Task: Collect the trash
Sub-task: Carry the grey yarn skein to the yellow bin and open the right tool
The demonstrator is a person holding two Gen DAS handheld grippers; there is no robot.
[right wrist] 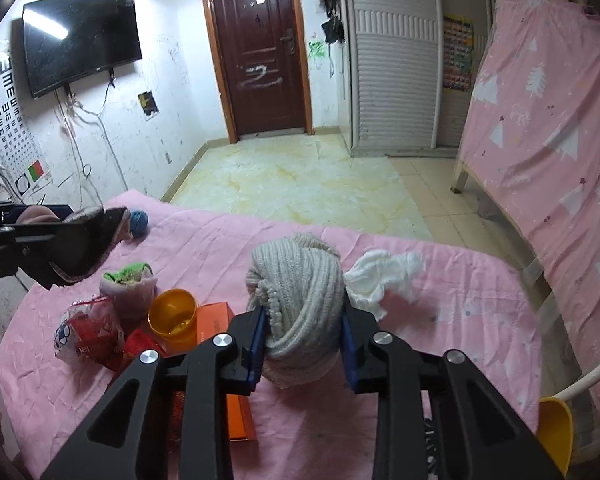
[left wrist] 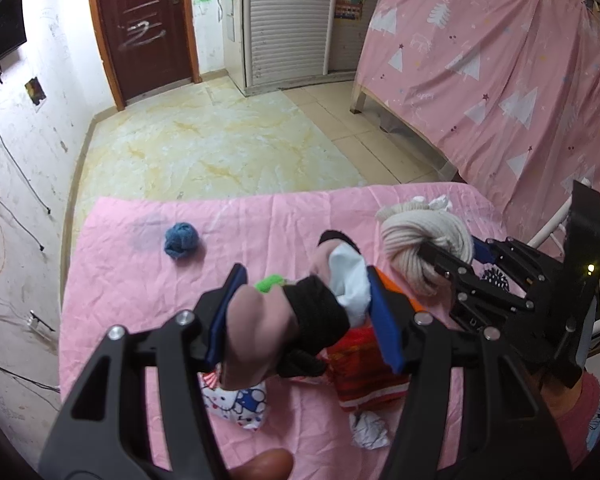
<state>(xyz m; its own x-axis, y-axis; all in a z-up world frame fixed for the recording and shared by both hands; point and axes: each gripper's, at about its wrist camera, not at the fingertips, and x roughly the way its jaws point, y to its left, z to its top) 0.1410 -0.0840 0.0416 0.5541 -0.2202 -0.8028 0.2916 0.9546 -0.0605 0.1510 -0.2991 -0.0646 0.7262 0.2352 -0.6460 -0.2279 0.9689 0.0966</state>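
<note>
My left gripper (left wrist: pixel 305 280) is shut on a pink-and-black cloth bundle (left wrist: pixel 284 320), held above the pink sheet (left wrist: pixel 132 300). In the right wrist view, that left gripper (right wrist: pixel 72 240) comes in from the left with the same bundle (right wrist: pixel 104 228). My right gripper (right wrist: pixel 304 308) is shut on a cream knitted bundle (right wrist: pixel 300 292), its blue pads pressing both sides; the left wrist view shows this cream knitted bundle (left wrist: pixel 420 244) at the right. A crumpled white tissue (right wrist: pixel 384 276) lies just behind it. Crumpled paper (left wrist: pixel 370 430) and a red wrapper (left wrist: pixel 364 372) lie under my left gripper.
On the sheet sit a blue yarn ball (left wrist: pixel 182 240), an orange cup (right wrist: pixel 172 316), an orange box (right wrist: pixel 216 320), a green-and-pink cloth roll (right wrist: pixel 128 284) and a cartoon-print cloth (left wrist: pixel 240 400). A yellow cup (right wrist: pixel 556 436) stands at the right edge. Bare floor lies beyond.
</note>
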